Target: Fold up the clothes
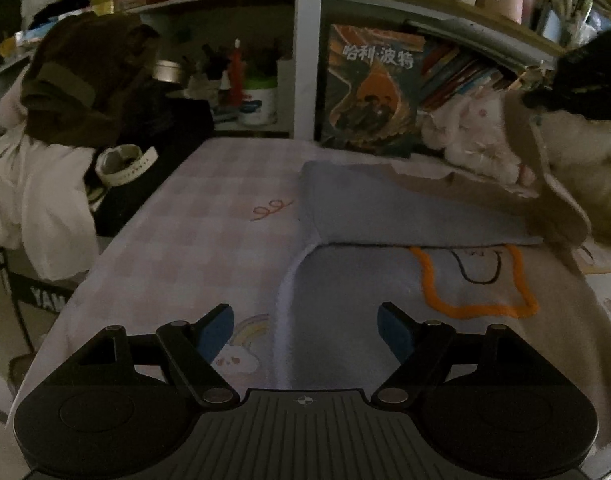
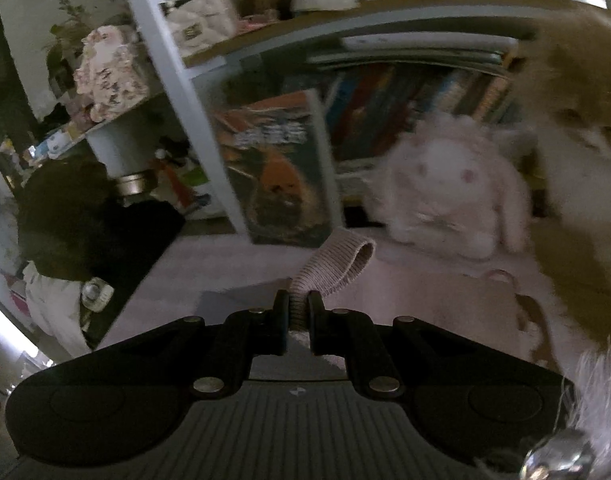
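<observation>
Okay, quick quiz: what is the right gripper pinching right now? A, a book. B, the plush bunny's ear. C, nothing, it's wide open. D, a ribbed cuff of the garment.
D: in the right wrist view the right gripper is shut on a ribbed cuff, which loops up out of the closed jaws, while the plush bunny sits apart behind it.

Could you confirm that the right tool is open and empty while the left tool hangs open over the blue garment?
Not quite: the right tool is shut on a ribbed cuff, as the right wrist view shows. The left tool does hang open over the blue garment.
</observation>
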Motion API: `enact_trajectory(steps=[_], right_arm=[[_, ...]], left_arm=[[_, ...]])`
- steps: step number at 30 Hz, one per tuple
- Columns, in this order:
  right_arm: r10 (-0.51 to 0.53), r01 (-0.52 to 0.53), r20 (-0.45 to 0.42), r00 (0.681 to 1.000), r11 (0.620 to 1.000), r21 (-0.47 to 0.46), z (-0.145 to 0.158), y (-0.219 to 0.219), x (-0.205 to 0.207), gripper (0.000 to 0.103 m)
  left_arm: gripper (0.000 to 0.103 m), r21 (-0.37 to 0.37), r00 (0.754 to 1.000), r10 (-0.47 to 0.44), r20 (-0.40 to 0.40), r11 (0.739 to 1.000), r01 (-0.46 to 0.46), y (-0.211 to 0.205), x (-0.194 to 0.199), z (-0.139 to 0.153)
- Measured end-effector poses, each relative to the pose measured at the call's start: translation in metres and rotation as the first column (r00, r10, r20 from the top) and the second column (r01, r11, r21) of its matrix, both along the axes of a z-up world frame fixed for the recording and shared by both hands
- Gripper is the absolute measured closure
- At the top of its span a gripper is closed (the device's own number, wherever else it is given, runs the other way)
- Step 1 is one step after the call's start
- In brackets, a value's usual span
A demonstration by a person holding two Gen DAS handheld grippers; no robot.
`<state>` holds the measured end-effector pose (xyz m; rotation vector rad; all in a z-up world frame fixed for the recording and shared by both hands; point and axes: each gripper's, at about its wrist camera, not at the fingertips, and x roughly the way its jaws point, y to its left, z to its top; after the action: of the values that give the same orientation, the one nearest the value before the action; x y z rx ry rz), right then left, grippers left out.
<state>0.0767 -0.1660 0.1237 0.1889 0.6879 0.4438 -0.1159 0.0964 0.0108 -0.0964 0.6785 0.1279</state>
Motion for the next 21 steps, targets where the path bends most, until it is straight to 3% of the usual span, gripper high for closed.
enact_trajectory(steps=[10, 21], right_arm=[[0.069, -0.070, -0.021, 0.997, 0.993, -0.098, -0.022, 0.099, 0.023, 0.094], [0.089, -0.105, -0.103, 0.991, 0.980, -0.169, -0.063, 0.138, 0.040, 0.094]], left_arm=[[0.021, 0.003, 0.999, -0.027, -0.020, 1.000, 0.027, 0.029, -0.005, -0.008], [0.021, 0.000, 0.999, 0.010, -0.040, 1.000, -0.010, 0.047, -0.012, -0.012]])
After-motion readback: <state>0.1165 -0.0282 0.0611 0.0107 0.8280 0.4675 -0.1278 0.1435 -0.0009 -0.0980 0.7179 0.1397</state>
